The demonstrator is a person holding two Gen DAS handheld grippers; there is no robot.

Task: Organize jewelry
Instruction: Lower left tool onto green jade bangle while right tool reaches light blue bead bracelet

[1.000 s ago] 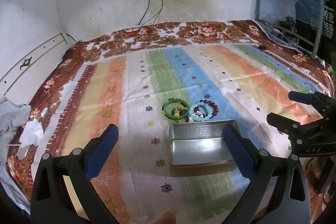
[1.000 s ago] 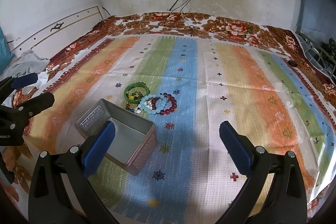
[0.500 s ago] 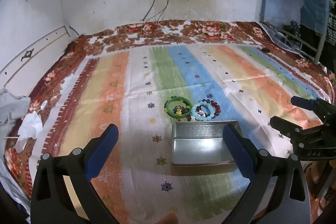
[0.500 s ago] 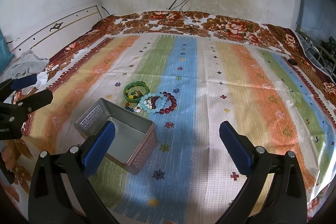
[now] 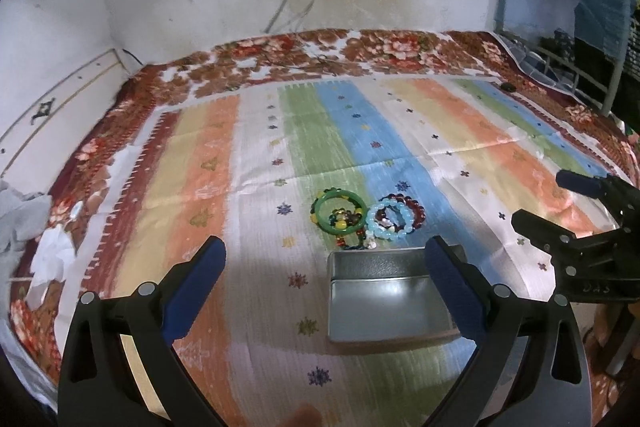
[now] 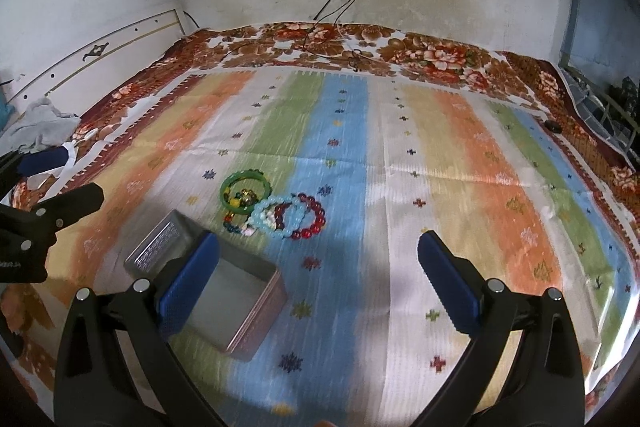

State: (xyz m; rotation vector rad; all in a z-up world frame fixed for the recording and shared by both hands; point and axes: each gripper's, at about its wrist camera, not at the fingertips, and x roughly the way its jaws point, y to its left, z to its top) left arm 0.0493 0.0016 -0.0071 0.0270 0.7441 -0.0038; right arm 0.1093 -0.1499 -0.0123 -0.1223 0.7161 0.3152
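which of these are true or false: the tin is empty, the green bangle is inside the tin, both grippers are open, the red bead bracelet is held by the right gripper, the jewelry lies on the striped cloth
1. The metal tin is empty. True.
2. The green bangle is inside the tin. False: it lies on the cloth just beyond the tin.
3. Both grippers are open. True: the left gripper and the right gripper both have their jaws wide apart and hold nothing.
4. The red bead bracelet is held by the right gripper. False: it lies on the cloth, partly under the light blue bead bracelet.
5. The jewelry lies on the striped cloth. True.
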